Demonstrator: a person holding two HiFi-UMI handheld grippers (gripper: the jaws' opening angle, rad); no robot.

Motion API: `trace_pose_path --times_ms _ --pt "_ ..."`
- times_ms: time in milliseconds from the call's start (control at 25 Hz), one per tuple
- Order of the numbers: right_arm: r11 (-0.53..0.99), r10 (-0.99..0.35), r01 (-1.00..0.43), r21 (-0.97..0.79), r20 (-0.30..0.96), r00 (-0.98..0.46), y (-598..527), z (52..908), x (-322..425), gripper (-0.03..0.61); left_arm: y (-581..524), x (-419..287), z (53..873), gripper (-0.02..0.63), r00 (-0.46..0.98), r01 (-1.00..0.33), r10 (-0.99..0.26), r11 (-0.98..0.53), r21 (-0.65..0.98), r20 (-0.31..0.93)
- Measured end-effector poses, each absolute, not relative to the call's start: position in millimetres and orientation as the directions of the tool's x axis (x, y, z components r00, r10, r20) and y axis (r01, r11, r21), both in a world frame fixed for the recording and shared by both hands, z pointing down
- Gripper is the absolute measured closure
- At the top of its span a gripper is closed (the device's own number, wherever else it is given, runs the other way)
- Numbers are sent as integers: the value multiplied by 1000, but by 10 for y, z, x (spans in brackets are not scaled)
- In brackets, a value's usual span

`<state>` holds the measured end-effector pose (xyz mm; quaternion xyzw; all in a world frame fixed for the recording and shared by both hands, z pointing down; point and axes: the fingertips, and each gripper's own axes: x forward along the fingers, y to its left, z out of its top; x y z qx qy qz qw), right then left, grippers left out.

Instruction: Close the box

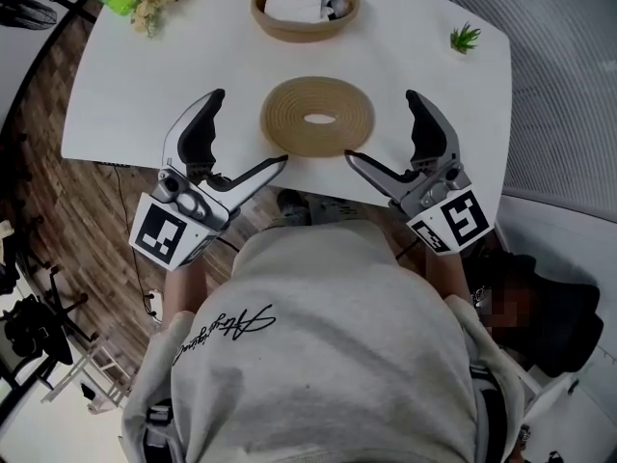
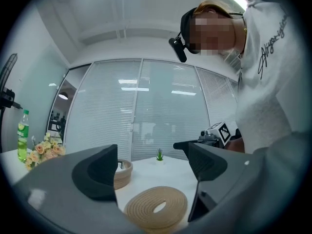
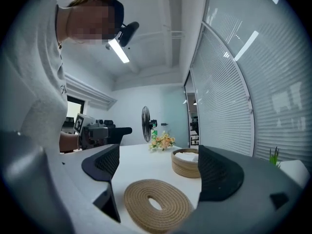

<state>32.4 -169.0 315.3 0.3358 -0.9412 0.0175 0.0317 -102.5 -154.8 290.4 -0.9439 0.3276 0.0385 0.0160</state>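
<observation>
One rope lid (image 1: 318,116) lies near the bench's (image 1: 145,85) front edge, with one open rope basket (image 1: 305,6) well behind it. The left claw (image 1: 249,128) and right claw (image 1: 381,125) flank the lid over bare bench, both gaping and empty.

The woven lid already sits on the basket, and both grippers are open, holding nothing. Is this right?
Not quite. The woven lid lies flat on the table, apart from the basket, which stands uncovered; the head view shows this. The left gripper and the right gripper are indeed open, holding nothing.
</observation>
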Motion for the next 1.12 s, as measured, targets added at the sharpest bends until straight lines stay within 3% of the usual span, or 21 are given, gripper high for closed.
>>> trace_pose_path --times_ms 320,600,1120 --pt "859 -487 -511 -37 249 -837 -1712 3861 406 74 -1647 -801 3563 172 813 -577 -571 -817 21 113" --pt "881 -422 -473 -24 413 -807 -1810 4517 458 70 -1781 -887 4182 163 813 -566 -534 -818 103 231" --pt "925 -321 -381 14 567 -759 -1903 4987 464 52 -1845 -847 4861 129 775 -473 -380 -879 64 505"
